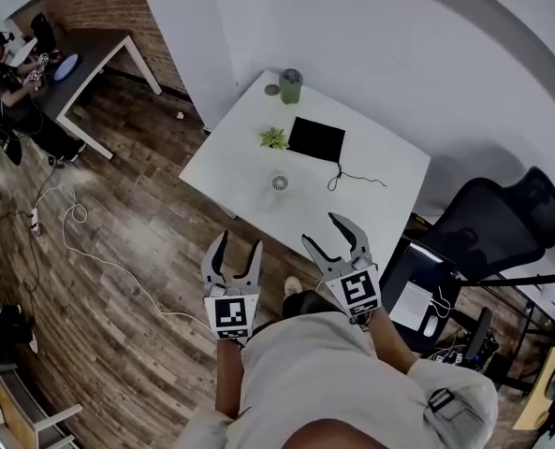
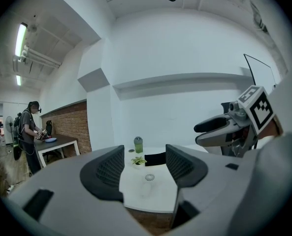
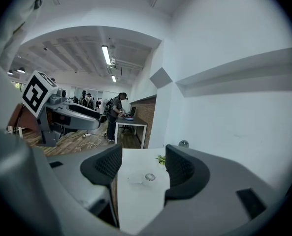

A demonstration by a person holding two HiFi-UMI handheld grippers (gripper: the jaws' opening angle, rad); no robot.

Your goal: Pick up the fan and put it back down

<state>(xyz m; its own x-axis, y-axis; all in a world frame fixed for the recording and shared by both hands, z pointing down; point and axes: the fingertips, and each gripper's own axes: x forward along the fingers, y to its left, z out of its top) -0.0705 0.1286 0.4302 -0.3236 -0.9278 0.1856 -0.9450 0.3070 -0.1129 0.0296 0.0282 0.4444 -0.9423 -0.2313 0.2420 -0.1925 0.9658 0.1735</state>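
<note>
Both my claws are empty, short of the white table (image 1: 371, 190): left gripper (image 1: 239, 243) jaws narrowly apart, right gripper (image 1: 319, 229) wider. The small fan (image 1: 279, 183) sits mid-table, well ahead, between their lines; the right looks slightly nearer, so I'd reach with it

The white table (image 1: 357, 215) carries a small fan (image 1: 279, 183), potted plant (image 1: 273, 138), black pad (image 1: 315, 139) and green bottle (image 1: 290, 86).
</note>
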